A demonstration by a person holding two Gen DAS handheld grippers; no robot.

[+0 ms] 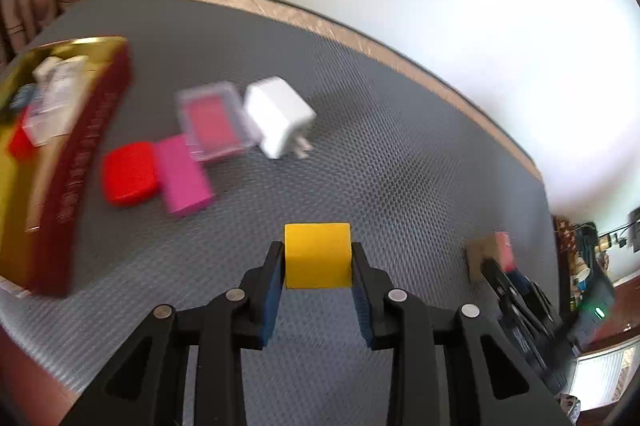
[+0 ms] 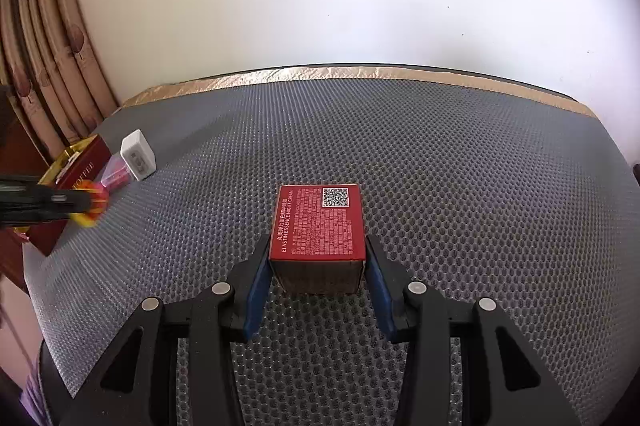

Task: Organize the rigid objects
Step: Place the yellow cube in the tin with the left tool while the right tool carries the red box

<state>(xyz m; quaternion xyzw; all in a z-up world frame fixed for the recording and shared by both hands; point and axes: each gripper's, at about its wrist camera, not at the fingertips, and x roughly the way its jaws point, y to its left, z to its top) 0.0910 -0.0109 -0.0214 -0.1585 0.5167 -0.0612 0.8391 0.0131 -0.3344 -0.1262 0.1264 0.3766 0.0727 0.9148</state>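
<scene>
My left gripper (image 1: 318,258) is shut on a yellow block (image 1: 318,254) and holds it above the grey mat (image 1: 400,166). My right gripper (image 2: 318,258) is shut on a red night cream box (image 2: 319,226) with a QR code on top. In the left wrist view a red and gold box (image 1: 60,162) at the left holds several small items. Beside it lie a red case (image 1: 128,178), a magenta block (image 1: 184,174), a clear case with a pink insert (image 1: 212,120) and a white charger (image 1: 278,116). The left gripper (image 2: 86,204) shows blurred in the right wrist view.
The mat's far edge has a tan border (image 2: 360,72) against a white wall. The right gripper (image 1: 516,290) with its box shows at the right of the left wrist view. A curtain (image 2: 44,38) hangs at the far left. The white charger (image 2: 137,155) stands by the red and gold box (image 2: 76,178).
</scene>
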